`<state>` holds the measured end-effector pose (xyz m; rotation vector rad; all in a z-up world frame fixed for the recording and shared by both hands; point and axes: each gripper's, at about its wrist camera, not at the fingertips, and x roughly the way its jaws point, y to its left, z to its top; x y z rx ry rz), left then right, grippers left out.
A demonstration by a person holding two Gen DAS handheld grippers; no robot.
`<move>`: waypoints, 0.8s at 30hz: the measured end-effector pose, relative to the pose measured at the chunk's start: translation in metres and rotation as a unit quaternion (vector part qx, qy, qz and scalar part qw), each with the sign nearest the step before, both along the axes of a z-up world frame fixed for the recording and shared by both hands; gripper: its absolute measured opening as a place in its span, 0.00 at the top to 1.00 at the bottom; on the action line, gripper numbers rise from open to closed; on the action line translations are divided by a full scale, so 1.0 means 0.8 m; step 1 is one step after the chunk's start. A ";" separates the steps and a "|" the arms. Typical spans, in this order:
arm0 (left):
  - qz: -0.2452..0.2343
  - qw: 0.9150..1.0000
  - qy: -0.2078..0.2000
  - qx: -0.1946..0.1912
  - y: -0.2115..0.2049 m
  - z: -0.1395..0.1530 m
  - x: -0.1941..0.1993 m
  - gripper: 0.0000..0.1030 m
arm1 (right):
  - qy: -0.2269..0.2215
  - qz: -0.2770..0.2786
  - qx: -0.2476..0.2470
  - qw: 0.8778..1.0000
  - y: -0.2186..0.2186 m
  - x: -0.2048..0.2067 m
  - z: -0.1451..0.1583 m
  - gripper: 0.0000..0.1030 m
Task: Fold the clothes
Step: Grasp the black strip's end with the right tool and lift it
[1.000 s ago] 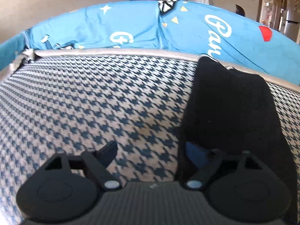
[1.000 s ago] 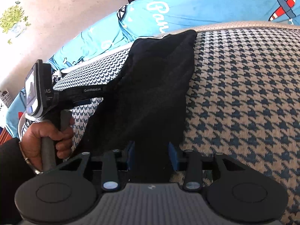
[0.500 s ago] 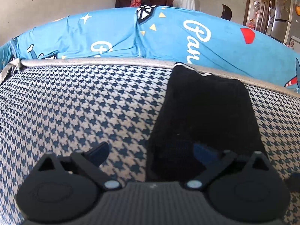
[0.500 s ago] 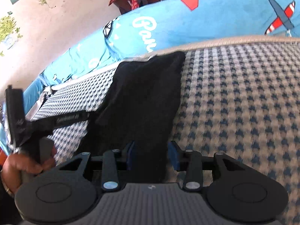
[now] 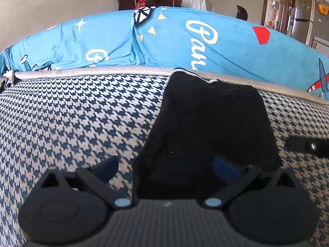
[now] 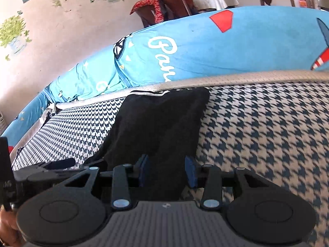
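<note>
Lying lengthwise, black garment (image 5: 209,127) points toward blue cushion (image 5: 164,41).

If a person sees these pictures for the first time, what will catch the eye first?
First, the black garment lying as a long strip on the houndstooth cushion, between both open grippers: left gripper, right gripper. Behind it stands a bright blue cushion cover with white lettering.

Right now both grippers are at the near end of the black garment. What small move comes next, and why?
Probably close both on that near edge. The left gripper and right gripper stand open, pads either side of the black garment, which lies flat as a long strip on the houndstooth cushion, ready for folding toward the far end.
</note>
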<state>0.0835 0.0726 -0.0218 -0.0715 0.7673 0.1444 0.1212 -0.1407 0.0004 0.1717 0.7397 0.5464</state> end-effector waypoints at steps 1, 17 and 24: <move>0.000 1.000 0.003 0.002 -0.001 -0.002 0.001 0.00 | 0.000 0.003 0.000 1.000 0.001 0.005 -0.001 0.61; 0.020 0.998 0.057 -0.015 0.008 -0.028 0.010 0.00 | 0.022 0.001 0.037 0.999 -0.016 0.096 -0.029 0.54; 0.009 0.998 0.060 -0.019 0.004 -0.026 0.009 0.00 | 0.054 -0.006 0.083 0.995 -0.022 0.142 -0.048 0.54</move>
